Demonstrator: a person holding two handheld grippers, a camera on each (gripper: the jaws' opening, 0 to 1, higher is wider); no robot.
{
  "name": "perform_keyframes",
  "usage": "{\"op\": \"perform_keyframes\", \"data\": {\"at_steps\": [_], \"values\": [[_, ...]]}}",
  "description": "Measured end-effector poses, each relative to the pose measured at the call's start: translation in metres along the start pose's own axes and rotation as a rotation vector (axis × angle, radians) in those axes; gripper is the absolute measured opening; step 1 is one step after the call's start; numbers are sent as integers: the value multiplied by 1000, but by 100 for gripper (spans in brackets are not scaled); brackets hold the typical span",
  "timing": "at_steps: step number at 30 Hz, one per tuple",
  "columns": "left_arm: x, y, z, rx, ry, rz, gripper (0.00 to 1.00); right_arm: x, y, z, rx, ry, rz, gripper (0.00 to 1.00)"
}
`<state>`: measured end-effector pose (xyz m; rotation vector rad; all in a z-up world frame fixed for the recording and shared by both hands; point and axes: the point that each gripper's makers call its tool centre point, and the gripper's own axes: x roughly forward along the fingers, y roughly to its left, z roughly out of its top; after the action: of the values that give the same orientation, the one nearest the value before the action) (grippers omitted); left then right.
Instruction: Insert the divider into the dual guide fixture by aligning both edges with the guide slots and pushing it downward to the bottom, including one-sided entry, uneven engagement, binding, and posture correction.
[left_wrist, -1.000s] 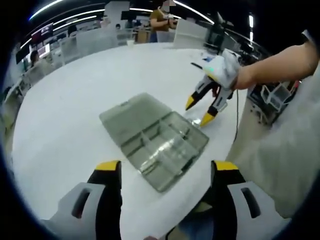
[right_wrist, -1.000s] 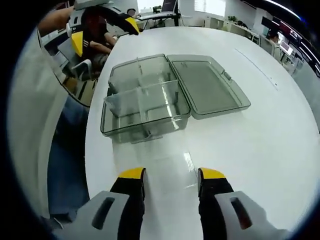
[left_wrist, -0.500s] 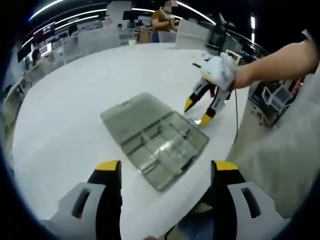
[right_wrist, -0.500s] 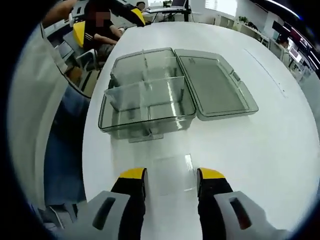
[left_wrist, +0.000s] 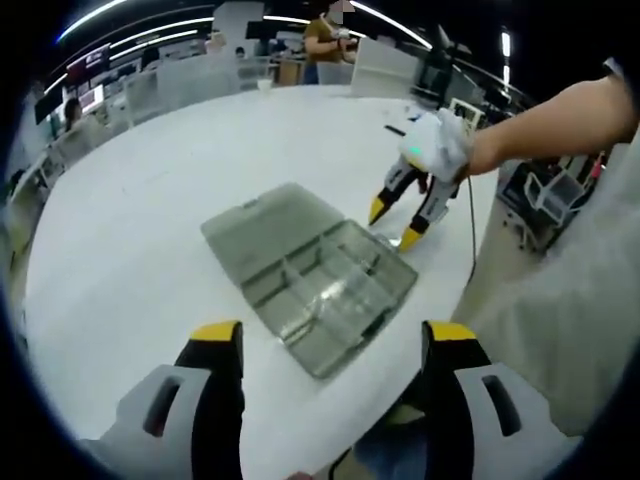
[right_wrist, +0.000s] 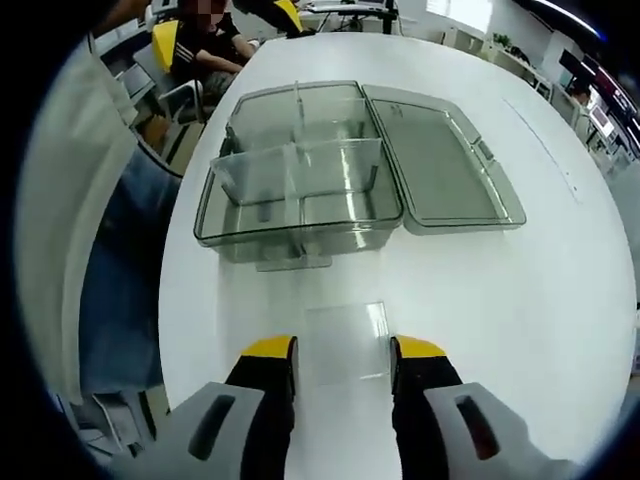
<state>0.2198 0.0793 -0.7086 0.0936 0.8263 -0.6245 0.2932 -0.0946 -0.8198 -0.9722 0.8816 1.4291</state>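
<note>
Closer now, the right hand-held gripper (right_wrist: 342, 350) hangs open over the clear divider (right_wrist: 346, 342) lying on the white counter (right_wrist: 520, 300); left hand-held gripper (left_wrist: 330, 342) open, empty

Left gripper (left_wrist: 330, 345) hung over the white worktop (left_wrist: 130, 220), jaws apart, nothing between them. Clear box (left_wrist: 325, 295) lay ahead with its lid (left_wrist: 270, 228) open flat beside it. Right gripper (left_wrist: 392, 222), held in a hand (left_wrist: 445, 140), stood jaws-down and apart just beyond the box's far corner.
</note>
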Motion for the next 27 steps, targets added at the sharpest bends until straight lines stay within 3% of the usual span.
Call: {"op": "perform_keyframes", "data": {"at_steps": [27], "values": [[-2, 0, -9, -12, 5, 11, 69, 2, 0, 1, -8, 56, 5, 29]]}}
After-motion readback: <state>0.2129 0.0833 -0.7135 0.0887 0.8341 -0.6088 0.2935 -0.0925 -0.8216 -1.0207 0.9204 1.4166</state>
